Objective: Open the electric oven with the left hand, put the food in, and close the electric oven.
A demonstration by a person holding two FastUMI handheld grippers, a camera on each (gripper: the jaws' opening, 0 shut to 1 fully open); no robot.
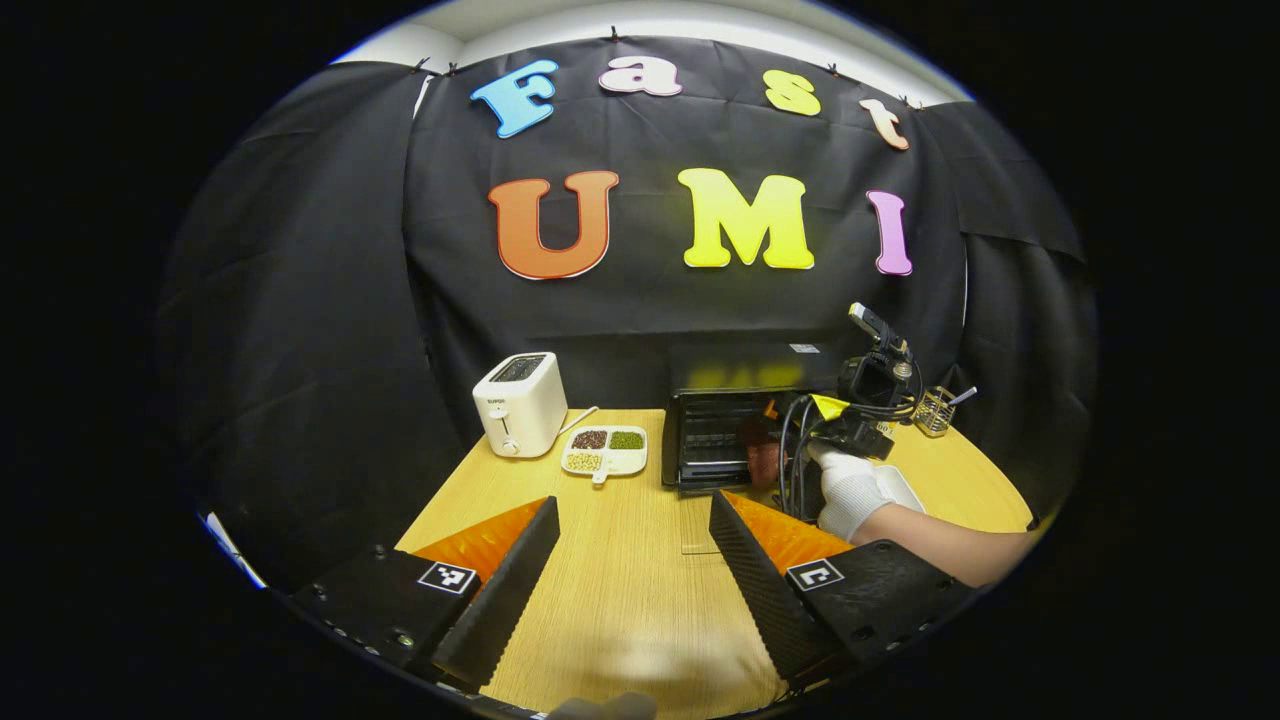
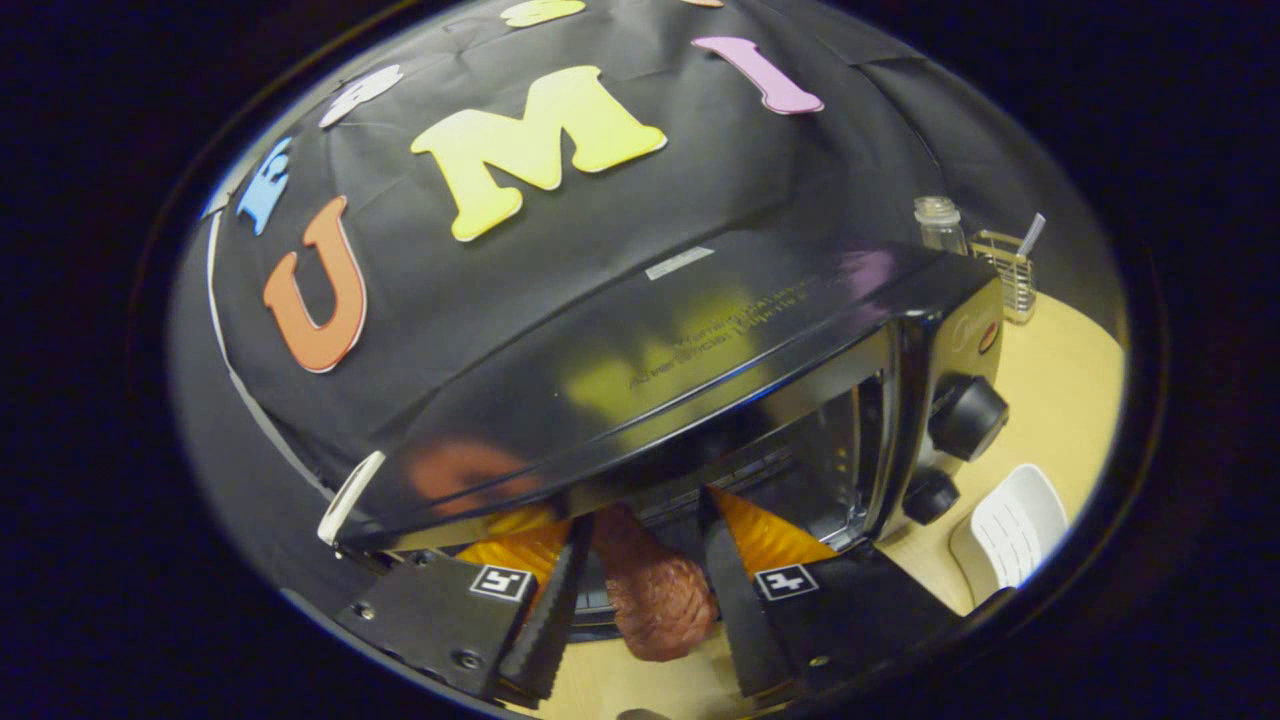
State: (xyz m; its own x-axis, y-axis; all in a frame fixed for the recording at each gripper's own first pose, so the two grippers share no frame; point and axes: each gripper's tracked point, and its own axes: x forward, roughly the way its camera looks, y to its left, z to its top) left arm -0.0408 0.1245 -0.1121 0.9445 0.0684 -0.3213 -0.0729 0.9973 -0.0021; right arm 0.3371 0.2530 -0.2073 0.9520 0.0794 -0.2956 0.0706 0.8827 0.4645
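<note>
The black electric oven stands at the back of the wooden table, its glass door folded down flat in front. My left gripper hovers open above the table, short of the door, with nothing between its fingers. A gloved hand holds my right gripper at the oven's mouth. In the right gripper view, my right gripper is shut on a reddish-brown piece of food, just under the oven's glossy top and in front of the rack.
A white toaster and a divided dish of beans sit left of the oven. Right of the oven are its knobs, a white slotted dish, a wire holder and a glass jar.
</note>
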